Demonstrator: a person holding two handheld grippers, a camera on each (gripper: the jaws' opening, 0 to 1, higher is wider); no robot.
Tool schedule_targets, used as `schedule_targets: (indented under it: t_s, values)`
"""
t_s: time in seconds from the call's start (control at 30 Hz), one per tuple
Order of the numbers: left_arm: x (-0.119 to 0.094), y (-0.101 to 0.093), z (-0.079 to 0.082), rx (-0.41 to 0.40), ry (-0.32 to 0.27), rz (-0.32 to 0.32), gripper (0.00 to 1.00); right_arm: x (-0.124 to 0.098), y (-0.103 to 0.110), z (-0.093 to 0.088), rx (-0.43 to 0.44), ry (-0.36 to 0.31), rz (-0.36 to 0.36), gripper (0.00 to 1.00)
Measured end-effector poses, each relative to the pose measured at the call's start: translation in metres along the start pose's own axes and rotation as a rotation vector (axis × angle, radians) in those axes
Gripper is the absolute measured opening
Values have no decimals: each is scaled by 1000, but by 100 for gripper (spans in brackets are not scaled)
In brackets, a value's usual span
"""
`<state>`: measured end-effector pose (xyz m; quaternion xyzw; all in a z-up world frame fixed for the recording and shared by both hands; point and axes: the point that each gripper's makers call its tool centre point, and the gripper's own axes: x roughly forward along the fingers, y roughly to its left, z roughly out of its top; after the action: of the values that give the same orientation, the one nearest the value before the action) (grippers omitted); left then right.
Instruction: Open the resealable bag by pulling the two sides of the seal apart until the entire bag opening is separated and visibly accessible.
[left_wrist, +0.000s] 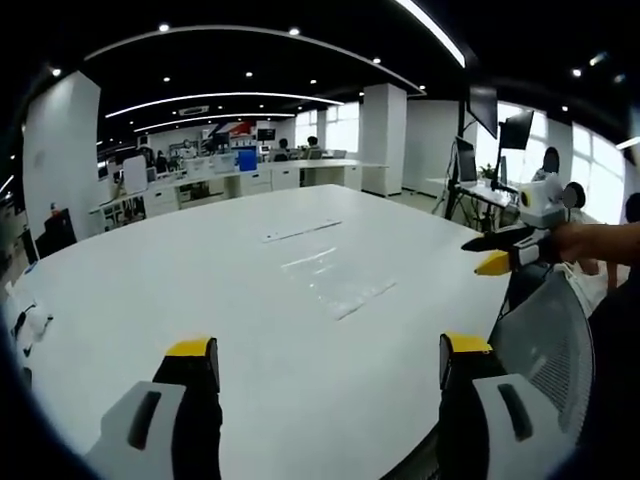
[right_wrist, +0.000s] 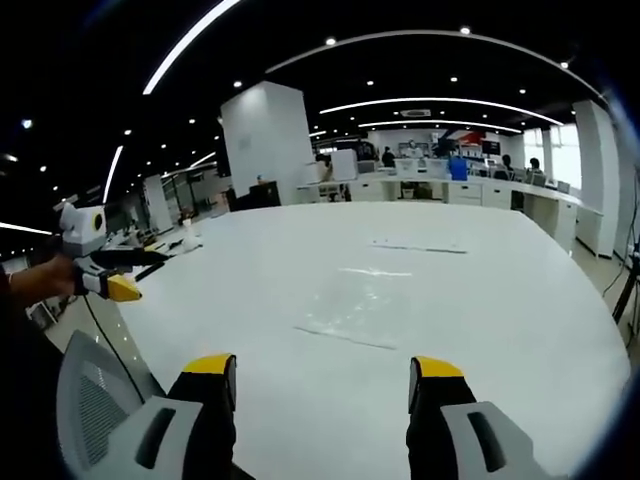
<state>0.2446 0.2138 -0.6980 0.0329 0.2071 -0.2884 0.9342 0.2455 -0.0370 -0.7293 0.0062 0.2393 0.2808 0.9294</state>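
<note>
One clear bag (left_wrist: 335, 283) is lying flat on the big white table (left_wrist: 180, 290), out toward the middle, and nothing is touching it; you are seeing the same bag (right_wrist: 362, 300) from the opposite side in the right gripper view. A second thin clear strip or sleeve (left_wrist: 300, 232) is lying a little farther back on the table, apart from the bag, and it is showing beyond the bag (right_wrist: 418, 246) in the right gripper view as well. You are holding two grippers. Your left gripper (left_wrist: 330, 365) is hanging near the table's edge with its two yellow-tipped jaws spread wide and nothing between them; your right gripper (right_wrist: 325, 378) is doing the same, spread and empty. Each view is catching the other gripper off to the side: the right gripper (left_wrist: 495, 258) with your hand (left_wrist: 590, 242) behind it, and the left gripper (right_wrist: 118, 280) over a grey mesh chair (right_wrist: 95, 405). The left gripper view is also showing monitors on stands (left_wrist: 500, 130).
</note>
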Motion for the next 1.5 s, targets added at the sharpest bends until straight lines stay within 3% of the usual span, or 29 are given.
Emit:
schedule_targets:
  t_s: [0.43,0.9,1.5]
  values:
    - [8,-1,-3,1,13,-17,89,13,0,7,-22,7,30,69]
    - [13,-4,-5,3,28,-41,88,41,17,12,-50,11,111,66]
    - [15,0,-8,-17,34,-35,88,89,24,14,-231,101,188,56]
